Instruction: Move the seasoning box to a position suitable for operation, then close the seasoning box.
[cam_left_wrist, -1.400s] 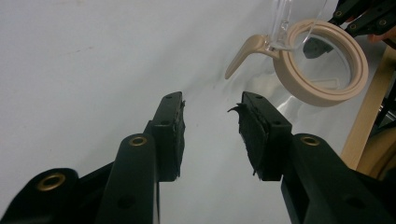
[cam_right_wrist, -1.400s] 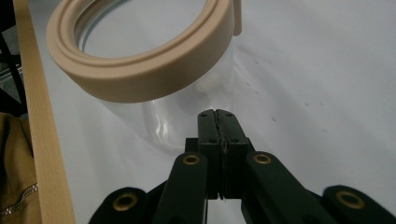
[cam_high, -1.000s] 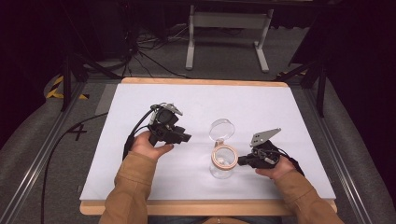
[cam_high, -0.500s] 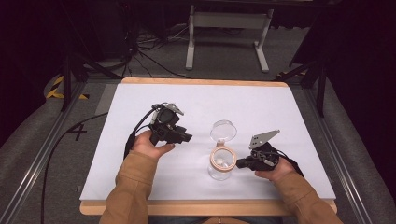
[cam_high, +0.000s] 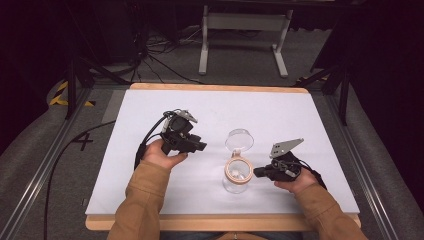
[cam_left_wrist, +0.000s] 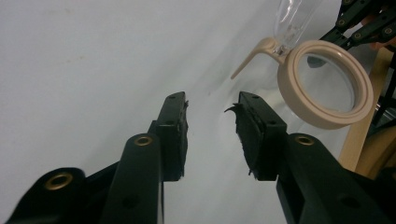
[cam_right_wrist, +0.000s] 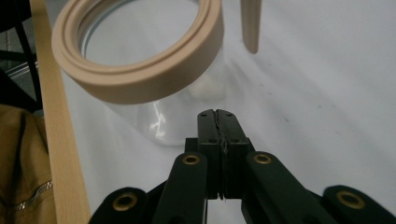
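Observation:
A clear glass jar (cam_high: 236, 177) with a tan rim ring (cam_high: 238, 167) stands near the front middle of the white table (cam_high: 280, 120). Its clear hinged lid (cam_high: 239, 139) is swung open behind it. My left gripper (cam_high: 201, 147) hovers left of the jar, open, nothing between its jaws. In the left gripper view the tan ring (cam_left_wrist: 327, 84) and a tan latch arm (cam_left_wrist: 250, 58) lie ahead at upper right. My right gripper (cam_high: 256, 173) sits just right of the jar, shut on nothing. In the right gripper view its tips (cam_right_wrist: 217, 113) almost touch the glass (cam_right_wrist: 154, 116) below the ring (cam_right_wrist: 140, 70).
The table's wooden front edge (cam_high: 220, 221) runs just behind the forearms. A metal stand (cam_high: 242, 22) and cables (cam_high: 165, 62) lie on the floor beyond the far edge. A black cable (cam_high: 145, 137) trails from my left gripper.
My right gripper has crept slightly left toward the jar. My left gripper has barely moved.

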